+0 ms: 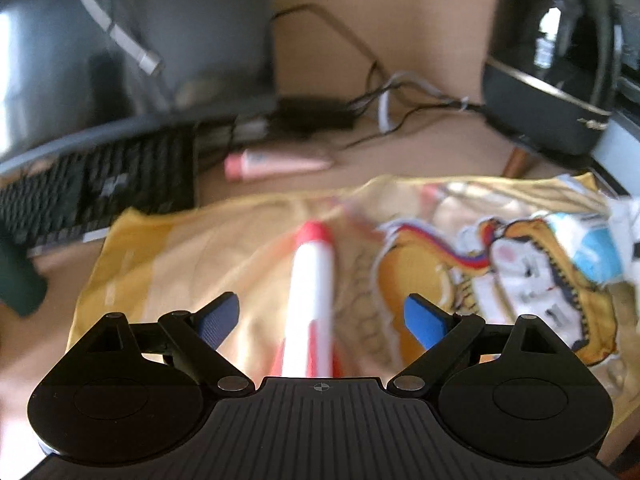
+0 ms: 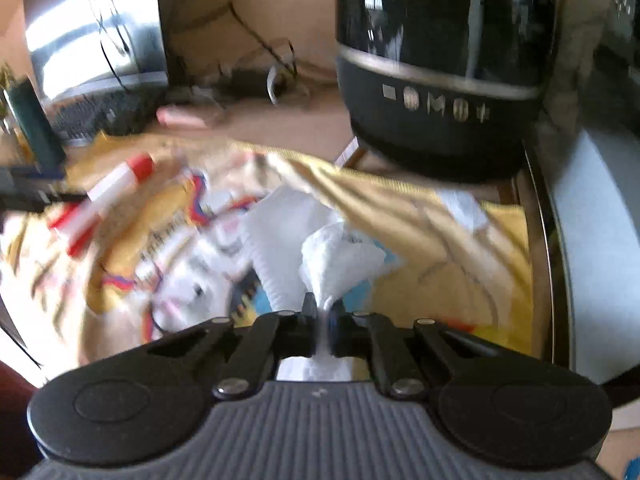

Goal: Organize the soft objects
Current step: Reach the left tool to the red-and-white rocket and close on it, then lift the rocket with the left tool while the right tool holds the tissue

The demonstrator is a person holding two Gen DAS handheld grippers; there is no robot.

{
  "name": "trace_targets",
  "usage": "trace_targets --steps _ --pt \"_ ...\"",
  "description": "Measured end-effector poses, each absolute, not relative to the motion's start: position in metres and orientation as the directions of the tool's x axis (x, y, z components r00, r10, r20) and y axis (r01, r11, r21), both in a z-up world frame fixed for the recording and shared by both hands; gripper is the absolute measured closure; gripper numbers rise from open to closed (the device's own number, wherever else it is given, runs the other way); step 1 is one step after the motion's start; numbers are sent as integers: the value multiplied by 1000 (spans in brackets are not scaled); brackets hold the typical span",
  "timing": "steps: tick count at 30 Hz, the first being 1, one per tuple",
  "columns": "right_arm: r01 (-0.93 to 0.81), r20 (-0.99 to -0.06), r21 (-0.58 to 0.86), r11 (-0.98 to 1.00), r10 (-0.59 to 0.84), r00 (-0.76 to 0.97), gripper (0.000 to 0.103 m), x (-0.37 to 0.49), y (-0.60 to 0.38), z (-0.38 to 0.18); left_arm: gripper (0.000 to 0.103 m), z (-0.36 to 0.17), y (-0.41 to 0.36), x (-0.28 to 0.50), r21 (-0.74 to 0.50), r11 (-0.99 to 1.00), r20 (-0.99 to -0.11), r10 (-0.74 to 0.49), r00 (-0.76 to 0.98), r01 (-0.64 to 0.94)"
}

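A yellow printed cloth point(image 1: 208, 248) lies spread over the desk, also seen rumpled in the right wrist view as the yellow cloth point(image 2: 420, 216). A white tube with red ends point(image 1: 312, 300) rests on it, lengthwise between the blue pads of my left gripper point(image 1: 322, 316), which is open and not touching it. The same tube point(image 2: 108, 196) shows at the left of the right wrist view. My right gripper point(image 2: 322, 316) is shut on a crumpled white soft item point(image 2: 340, 264) lying on the cloth.
A black keyboard point(image 1: 92, 192) and a monitor base sit at the back left. A pink tube point(image 1: 276, 165) lies behind the cloth, near tangled cables point(image 1: 392, 108). A black kettle point(image 2: 440, 60) stands close at the right, beside a grey appliance point(image 2: 592, 248).
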State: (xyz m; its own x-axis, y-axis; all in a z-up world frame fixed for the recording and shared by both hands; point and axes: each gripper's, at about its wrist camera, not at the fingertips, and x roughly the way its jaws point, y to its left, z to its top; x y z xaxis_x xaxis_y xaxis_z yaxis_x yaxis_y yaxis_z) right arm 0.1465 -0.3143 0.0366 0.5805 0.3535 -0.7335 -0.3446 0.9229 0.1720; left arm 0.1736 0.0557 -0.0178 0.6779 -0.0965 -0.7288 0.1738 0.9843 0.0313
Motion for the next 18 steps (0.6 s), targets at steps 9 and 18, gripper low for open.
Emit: trace_targets --steps 9,18 --pt "-336 -597 379 862 505 623 90 156 -318 84 16 -55 49 200 107 974 -793 -37 608 199" --pt "-279 -614 415 866 493 617 90 152 -324 71 70 -29 46 219 -99 946 -749 -274 603 307"
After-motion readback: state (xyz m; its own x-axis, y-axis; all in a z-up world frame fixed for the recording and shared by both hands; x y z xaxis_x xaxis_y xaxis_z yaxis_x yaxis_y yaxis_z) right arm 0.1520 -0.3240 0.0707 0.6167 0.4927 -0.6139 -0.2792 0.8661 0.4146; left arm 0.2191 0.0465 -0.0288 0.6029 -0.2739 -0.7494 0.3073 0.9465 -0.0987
